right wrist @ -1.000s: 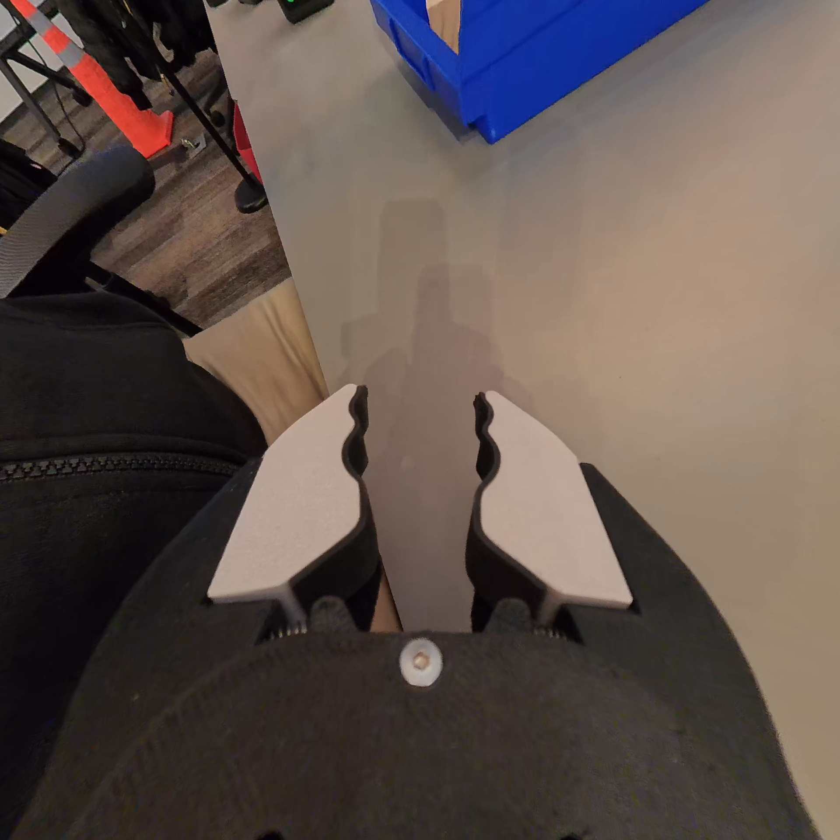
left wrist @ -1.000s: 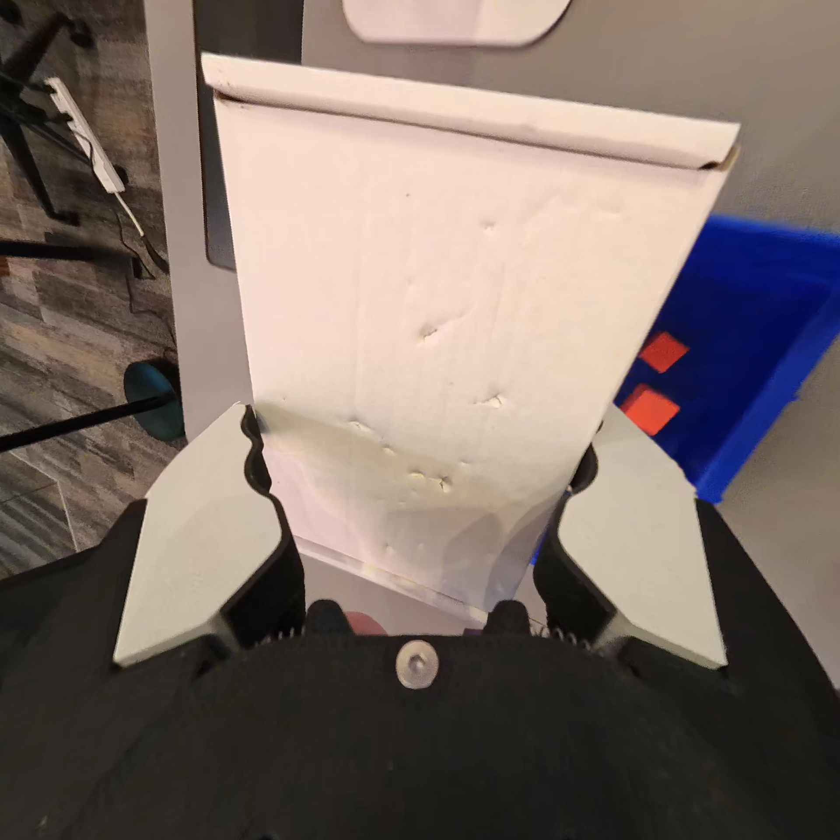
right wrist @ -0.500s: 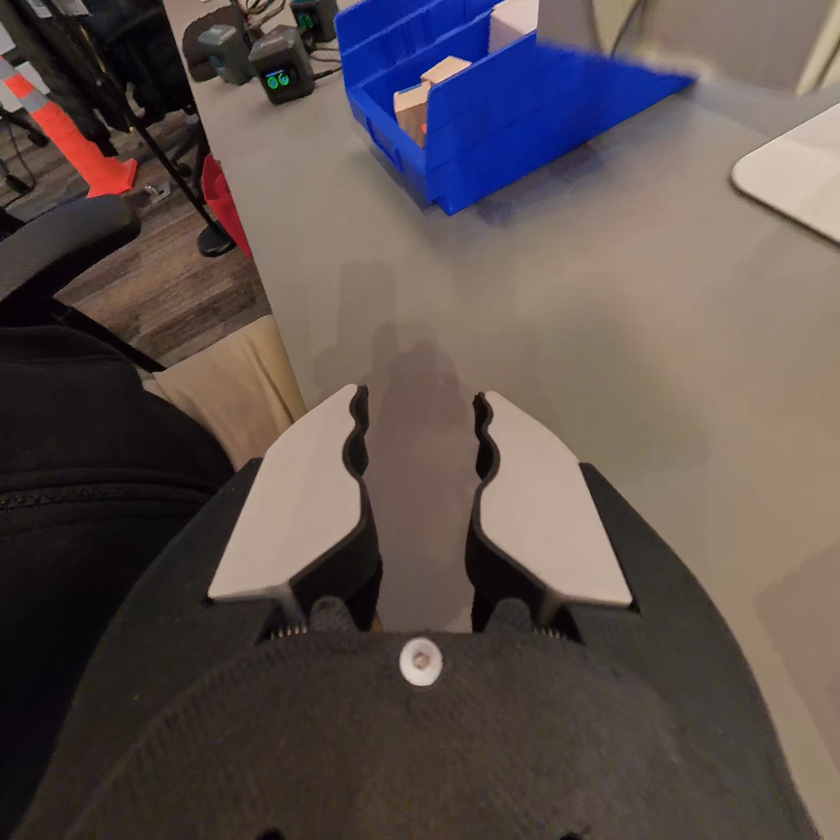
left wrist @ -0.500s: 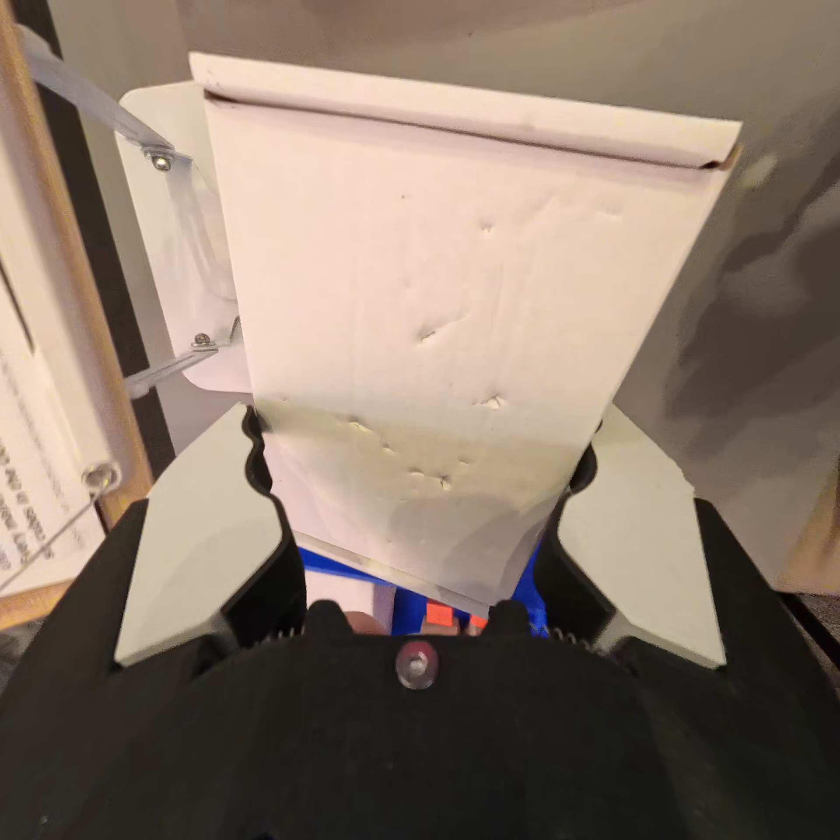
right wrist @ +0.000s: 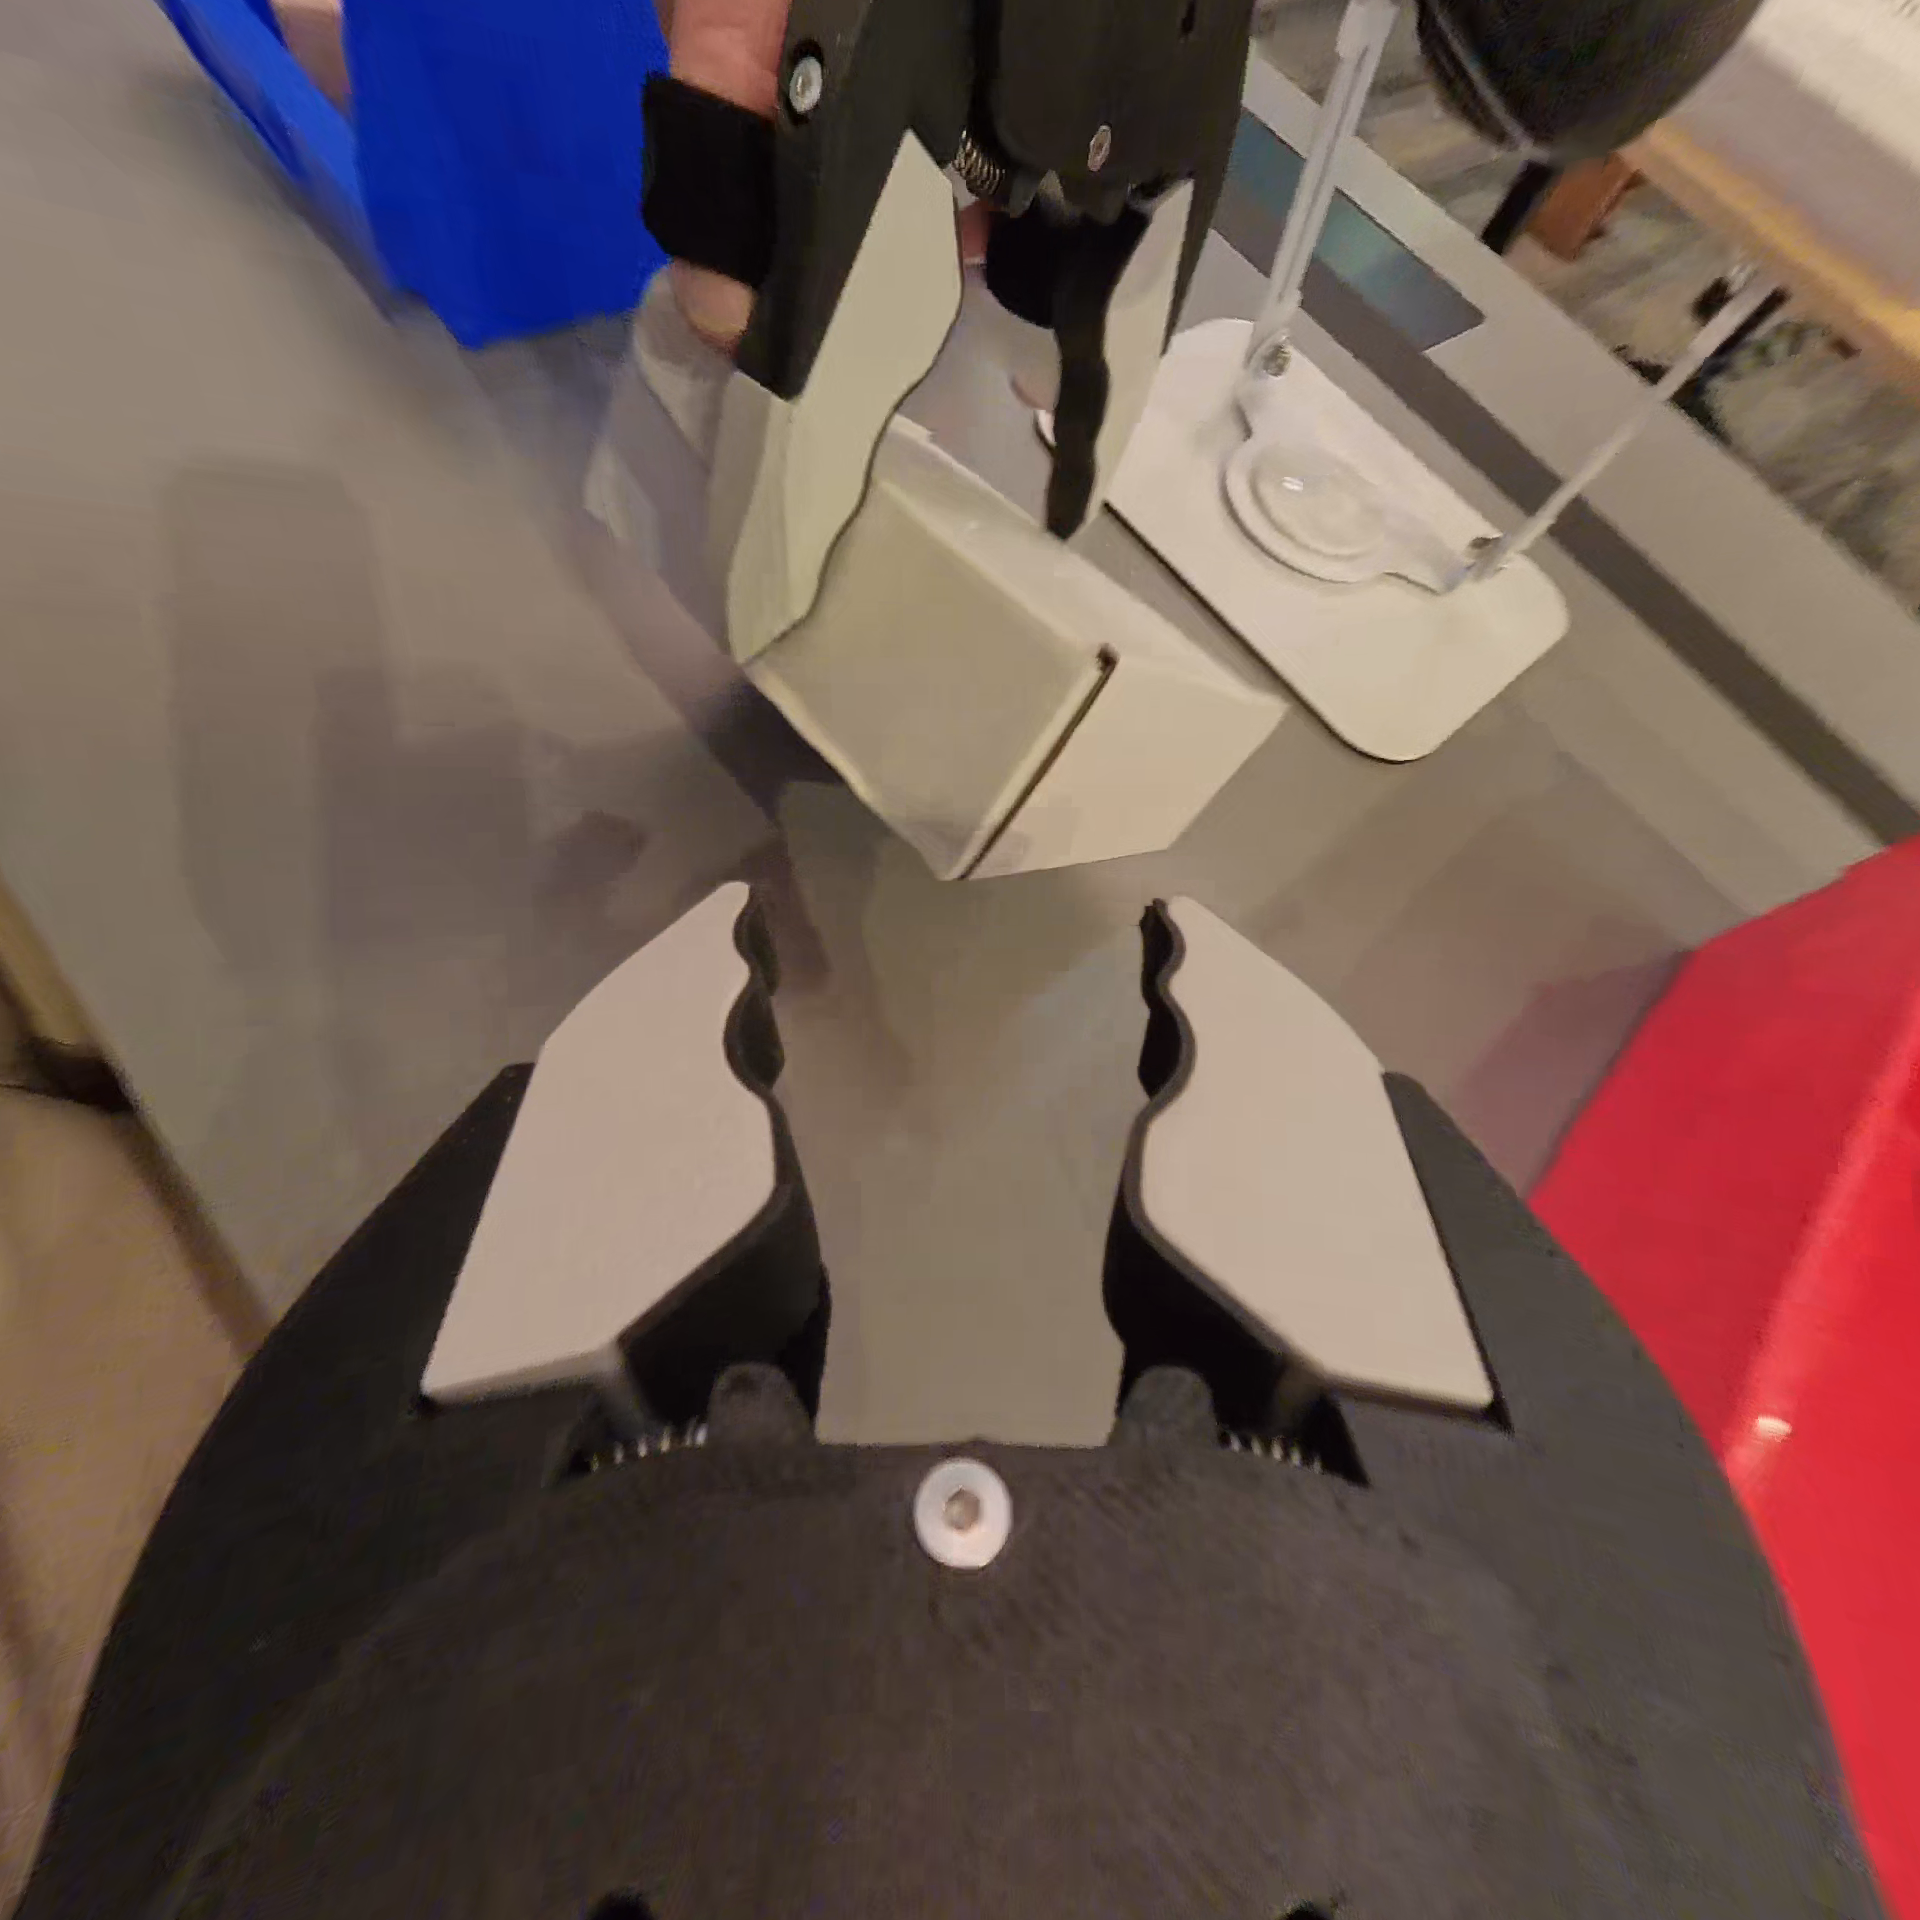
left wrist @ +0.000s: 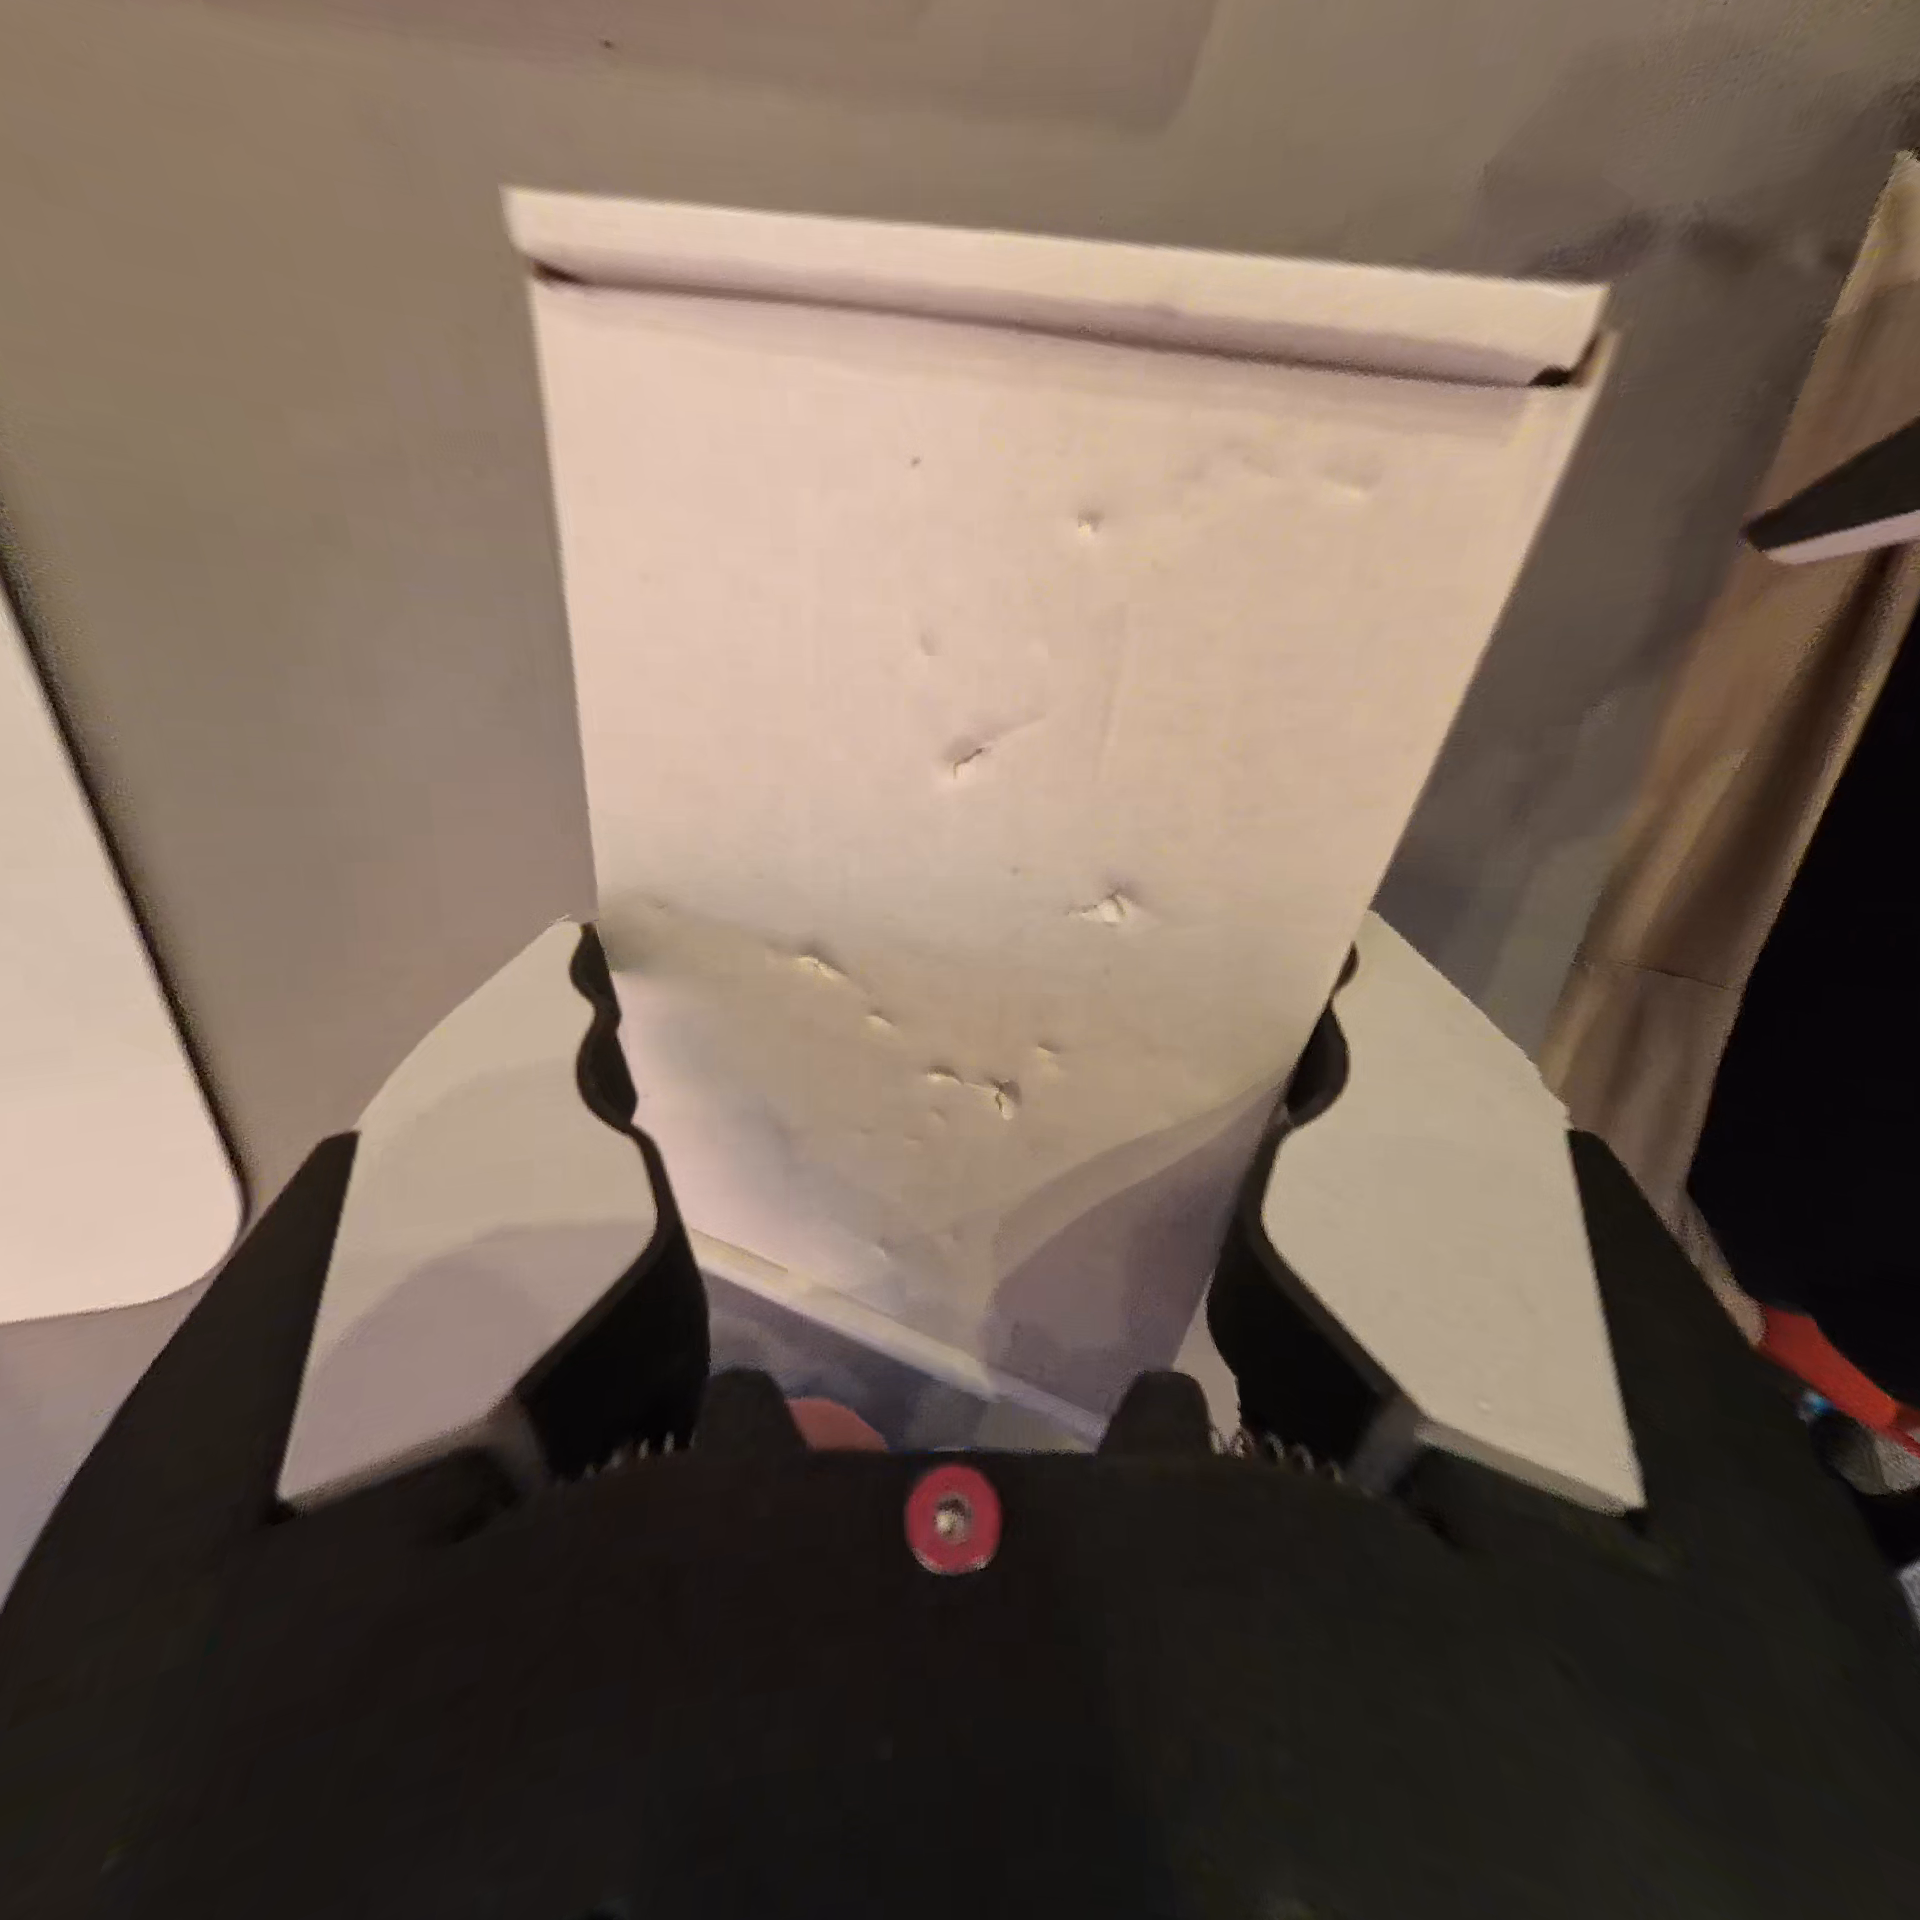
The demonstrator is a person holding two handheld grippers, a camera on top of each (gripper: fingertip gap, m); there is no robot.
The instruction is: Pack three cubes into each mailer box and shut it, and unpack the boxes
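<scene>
Now my right gripper [right wrist: 956,925] sits nearest me, low over the grey table [right wrist: 312,644], its fingers parted wider than half a second ago and holding nothing. Before, it looked across bare table towards the blue bin [right wrist: 499,156]; it has swung round, and the white mailer box [right wrist: 997,707] now hangs just beyond its tips, tilted, one corner pointing down at the gap between them.

Past that, my left gripper [left wrist: 966,997] clamps the box by its two sides, the fingers spread about as wide as they go, exactly as they gripped it a second ago. From the left wrist the box's dented broad face fills the view, its lid flap [left wrist: 1039,291] tucked shut along the far edge. What has changed there is the backdrop: the box has been carried away from the bin and the lamp stand and now hangs over open table, with a white pad [left wrist: 94,935] to the left.

Farther off in the right view stand a white lamp base [right wrist: 1351,582] and, at the near right, a red bin [right wrist: 1766,1143].

I judge this a handover or a two-handed opening: the box is brought to the empty gripper. Whether cubes are inside I cannot tell.
</scene>
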